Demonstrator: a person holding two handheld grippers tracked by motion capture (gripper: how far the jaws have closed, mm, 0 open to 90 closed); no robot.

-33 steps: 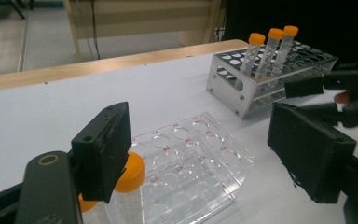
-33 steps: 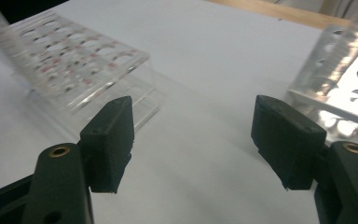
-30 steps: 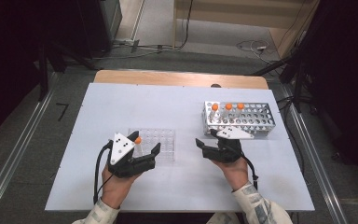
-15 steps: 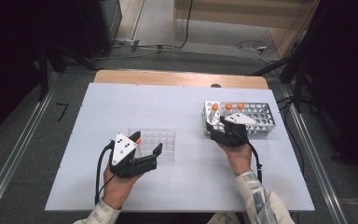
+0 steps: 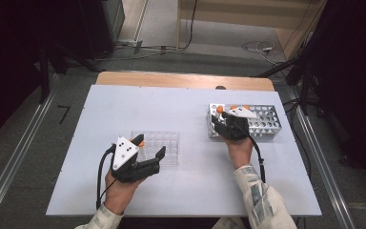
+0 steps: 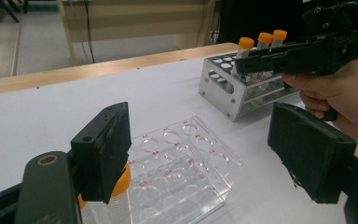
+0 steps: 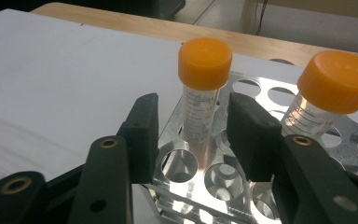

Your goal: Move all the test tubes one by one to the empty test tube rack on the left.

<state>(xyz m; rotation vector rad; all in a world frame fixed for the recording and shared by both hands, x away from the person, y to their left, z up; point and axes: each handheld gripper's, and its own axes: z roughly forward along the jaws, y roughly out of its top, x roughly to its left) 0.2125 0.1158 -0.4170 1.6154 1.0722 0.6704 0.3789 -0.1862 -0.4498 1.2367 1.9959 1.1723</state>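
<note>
At the white table (image 5: pixel 124 102), the right gripper (image 7: pixel 193 128) sits over the near-left corner of the metal rack (image 5: pixel 267 125), at about two o'clock on the tabletop. Its jaws have just been closing and now flank an orange-capped tube (image 7: pixel 201 95) standing upright in the rack — a sliver of space shows on each side, the pads not yet pressing. A second capped tube (image 7: pixel 326 100) stands just beside it, at three o'clock. The left gripper (image 5: pixel 147 149), jaws wide apart, hovers at seven o'clock over the clear plastic tray (image 5: pixel 164 143) — one orange-capped tube (image 6: pixel 116 196) stands in the tray's corner.
</note>
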